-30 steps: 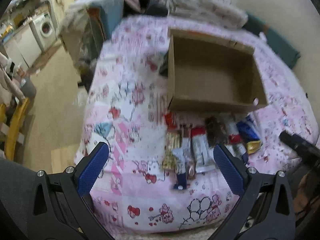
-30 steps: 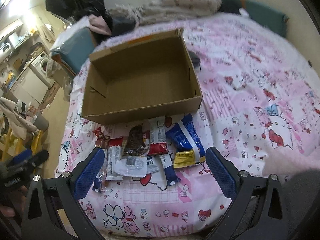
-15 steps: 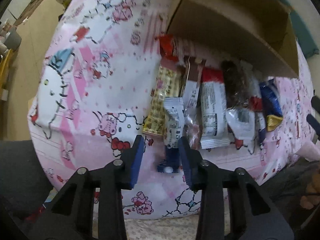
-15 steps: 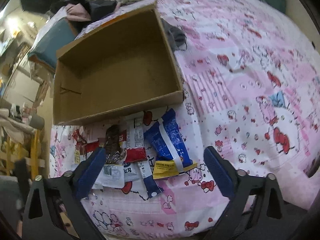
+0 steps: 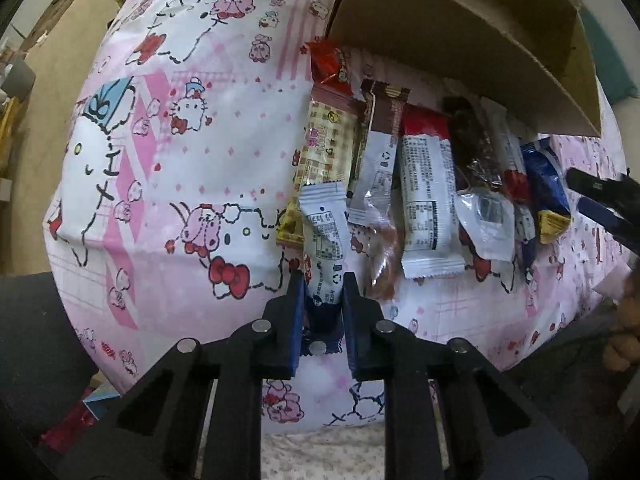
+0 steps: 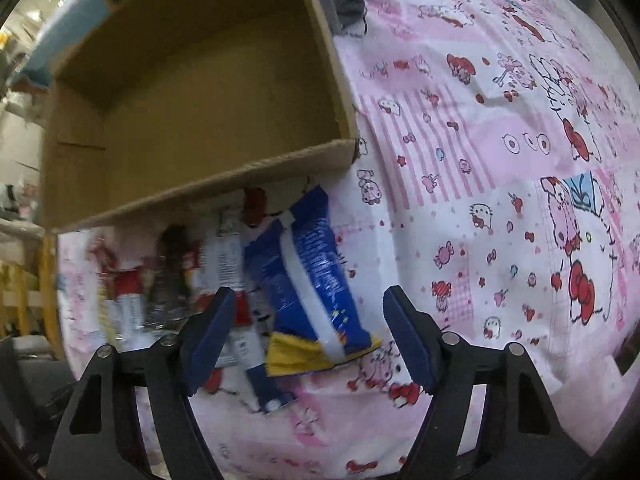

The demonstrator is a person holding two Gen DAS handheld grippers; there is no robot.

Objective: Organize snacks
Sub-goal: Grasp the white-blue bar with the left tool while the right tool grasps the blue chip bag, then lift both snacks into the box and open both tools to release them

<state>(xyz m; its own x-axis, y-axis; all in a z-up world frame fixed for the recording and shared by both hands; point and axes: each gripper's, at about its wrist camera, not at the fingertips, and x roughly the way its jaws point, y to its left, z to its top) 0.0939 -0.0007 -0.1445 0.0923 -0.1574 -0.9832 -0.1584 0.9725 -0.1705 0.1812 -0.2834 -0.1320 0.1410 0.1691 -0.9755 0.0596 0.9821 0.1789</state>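
Observation:
Several wrapped snack bars lie in a row on the pink cartoon bedspread [image 5: 168, 184] in front of an empty cardboard box [image 5: 460, 36]. My left gripper [image 5: 322, 294] points down and is shut on the near end of a white and dark blue snack bar [image 5: 326, 236]. In the right wrist view my right gripper [image 6: 308, 332] hangs over a blue packet with a white stripe and a yellow end [image 6: 308, 280]. Its jaws are closing, the packet lies between them, and the pads stand clear of it. The box [image 6: 192, 108] sits just beyond.
A checked yellow bar [image 5: 324, 148], a brown and white bar [image 5: 380, 152], a red and white bar [image 5: 428, 192] and a dark chocolate bar [image 5: 472, 148] lie beside the held one. A grey cloth [image 6: 346, 12] sits behind the box. The floor drops off at the left [image 5: 52, 48].
Both grippers came down close over the snacks. The left jaws went from wide open to shut on the white and blue bar. The right jaws narrowed around the blue packet.

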